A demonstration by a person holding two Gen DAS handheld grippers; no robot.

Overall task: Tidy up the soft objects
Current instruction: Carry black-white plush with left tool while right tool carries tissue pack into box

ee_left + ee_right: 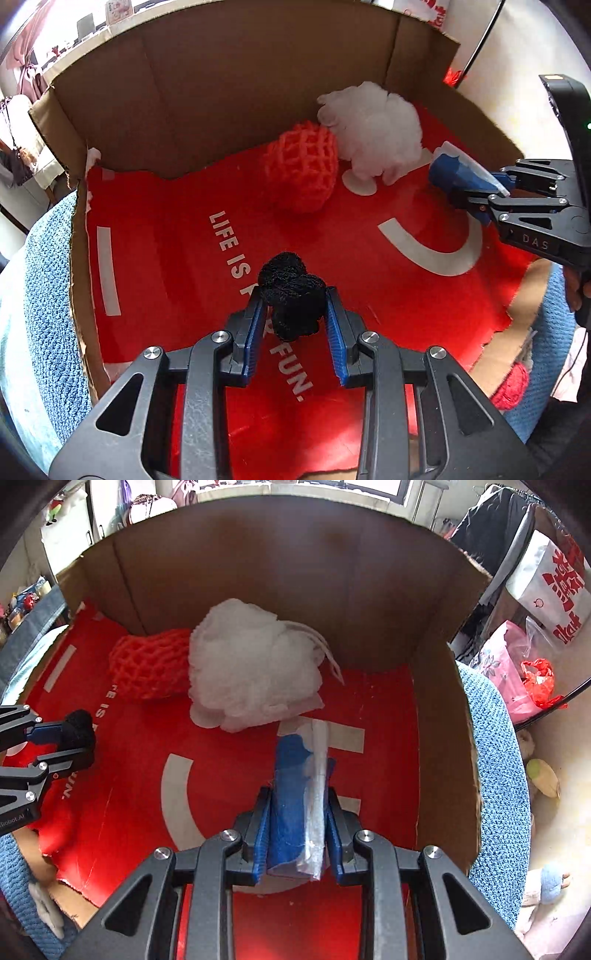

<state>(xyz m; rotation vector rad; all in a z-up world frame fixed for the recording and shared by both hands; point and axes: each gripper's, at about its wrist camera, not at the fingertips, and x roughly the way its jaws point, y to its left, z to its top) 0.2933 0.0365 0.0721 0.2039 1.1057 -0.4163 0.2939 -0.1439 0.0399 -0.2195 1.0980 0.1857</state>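
Observation:
My left gripper (293,306) is shut on a black fuzzy ball (291,295) and holds it over the red floor of a cardboard box (221,92). It also shows in the right wrist view (79,738). My right gripper (297,805) is shut on a blue cloth wrapped in clear plastic (299,797), inside the box; it shows in the left wrist view (458,177) at the right. An orange foam net (303,171) (147,664) and a white mesh puff (373,129) (251,664) lie side by side at the box's back wall.
The box (439,757) rests on a blue knitted blanket (48,295) (498,775). Its floor is a red sheet (406,295) with white lettering. Bags (517,664) and room clutter lie outside to the right.

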